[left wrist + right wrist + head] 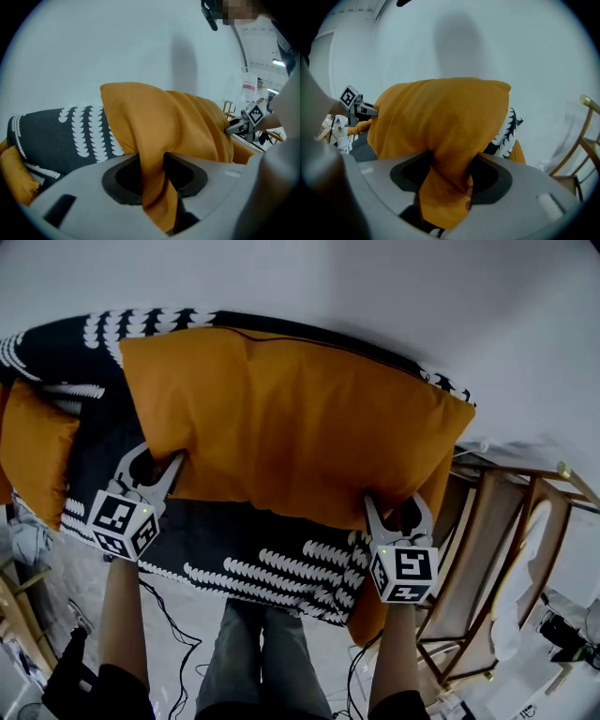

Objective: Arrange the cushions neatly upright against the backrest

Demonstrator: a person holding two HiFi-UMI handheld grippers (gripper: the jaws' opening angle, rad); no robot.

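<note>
**Big cushion held by both lower corners over the sofa**

The big orange cushion [291,418] hangs in front of the sofa [234,549], which has a black cover with white scalloped bands. The cushion spans most of the sofa's width. Its top edge runs along the backrest [141,329], and its lower edge hangs above the front of the seat. Whether it leans on the backrest cannot be told.

The left gripper [155,462] holds the cushion's lower corner toward the sofa's left end. In the left gripper view its jaws are closed on a bunched fold of orange cloth, which is squeezed thin between the pads. The right gripper [397,507] holds the opposite lower corner, near the sofa's right end. Its jaws stand wider but are clamped on a thicker wad of the same cloth, with the pads pressing in from both sides.

A second orange cushion [37,451] sits at the sofa's far left end, tilted — it is beside the big one. A third orange cushion [367,620] shows at the sofa's front right corner, mostly hidden behind the right gripper. A wooden frame [497,549] stands just beyond the sofa's right end, and a plain pale wall [375,287] rises behind the backrest.
</note>
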